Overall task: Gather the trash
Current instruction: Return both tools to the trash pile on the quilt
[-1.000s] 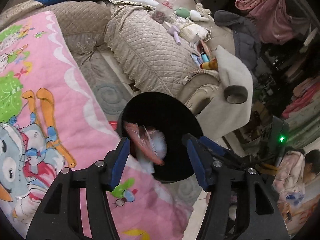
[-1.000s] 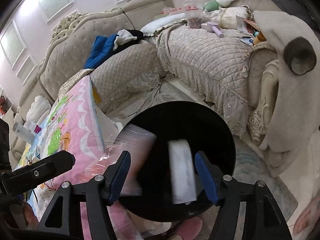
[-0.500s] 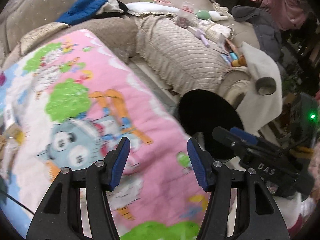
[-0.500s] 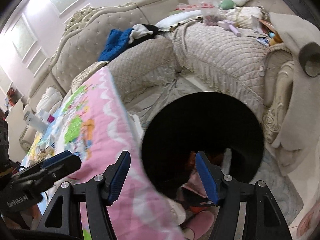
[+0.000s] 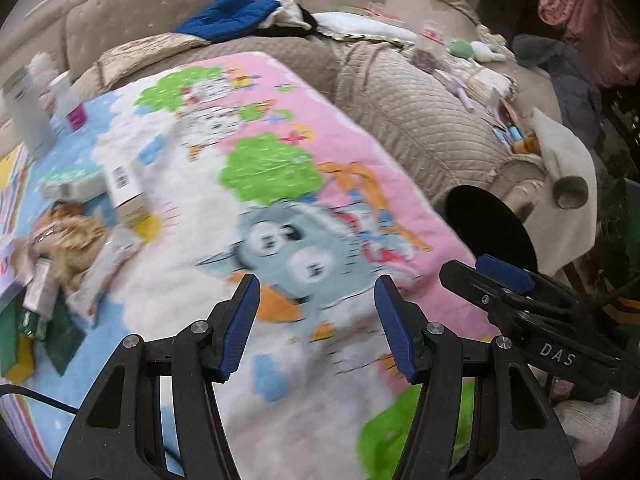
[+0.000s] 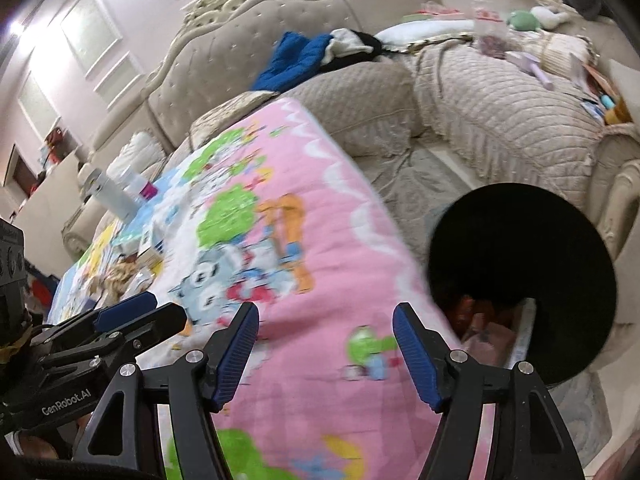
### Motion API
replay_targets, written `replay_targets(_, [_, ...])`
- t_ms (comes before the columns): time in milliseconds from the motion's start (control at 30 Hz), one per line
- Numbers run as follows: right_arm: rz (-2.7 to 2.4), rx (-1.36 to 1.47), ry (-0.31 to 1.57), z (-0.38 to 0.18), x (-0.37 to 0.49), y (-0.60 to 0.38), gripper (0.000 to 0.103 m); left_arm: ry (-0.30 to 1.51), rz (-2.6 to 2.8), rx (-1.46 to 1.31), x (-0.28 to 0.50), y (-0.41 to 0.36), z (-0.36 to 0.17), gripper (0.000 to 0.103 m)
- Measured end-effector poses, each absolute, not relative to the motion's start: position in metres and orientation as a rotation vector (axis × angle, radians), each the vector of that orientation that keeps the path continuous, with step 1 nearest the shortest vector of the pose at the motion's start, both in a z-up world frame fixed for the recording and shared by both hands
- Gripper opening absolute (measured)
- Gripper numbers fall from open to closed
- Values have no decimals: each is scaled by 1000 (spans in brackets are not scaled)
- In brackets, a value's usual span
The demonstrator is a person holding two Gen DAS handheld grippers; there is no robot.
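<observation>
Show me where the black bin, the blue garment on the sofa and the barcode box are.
black bin (image 6: pixel 520 216), right wrist view, on its dark inner wall
blue garment (image 6: pixel 294 62), right wrist view, on its middle
barcode box (image 5: pixel 126 190), left wrist view, on its top face

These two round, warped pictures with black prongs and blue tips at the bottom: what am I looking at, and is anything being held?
Each picture comes from a fisheye camera fixed on a hand-held gripper, looking forward along its two fingers. There is no robot arm; a person carries one gripper in each hand.

The left wrist view shows the left gripper, with the other gripper poking in at the right edge. The right wrist view shows the right gripper. Both stand open with nothing between the blue pads; the right one's jaws have just been opening.

Below them lies a pink cartoon blanket. At its far left sits a blurred pile of trash: boxes, wrappers, bottles. The black bin stands beside the blanket, with some wrappers already inside. A beige sofa with clothes and toys runs behind.
</observation>
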State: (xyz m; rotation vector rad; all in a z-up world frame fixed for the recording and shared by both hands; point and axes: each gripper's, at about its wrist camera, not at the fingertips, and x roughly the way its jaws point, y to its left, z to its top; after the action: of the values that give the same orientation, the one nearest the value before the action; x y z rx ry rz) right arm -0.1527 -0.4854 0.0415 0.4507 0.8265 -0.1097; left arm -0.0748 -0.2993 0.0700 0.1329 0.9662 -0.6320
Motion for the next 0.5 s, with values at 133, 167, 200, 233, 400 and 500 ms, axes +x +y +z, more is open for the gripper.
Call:
replay_targets(133, [-62, 439, 838, 43, -142, -463, 68, 966, -584, 120, -68, -268, 70, 58])
replay_targets(167, [-50, 435, 842, 42, -139, -455, 69, 966, -568, 116, -65, -258, 70, 58])
replay_targets(200, [-41, 431, 846, 42, -136, -450, 69, 966, -555, 113, -62, -250, 70, 58])
replay_targets(233, [-27, 425, 851, 42, -133, -443, 69, 967, -538, 110, -59, -241, 70, 58])
replay_targets(400, [30, 405, 866, 42, -117, -412, 69, 953, -454, 88, -42, -193, 75, 58])
replay_targets(500, [63, 391, 874, 42, -109, -395, 69, 938, -399, 64, -33, -157, 83, 58])
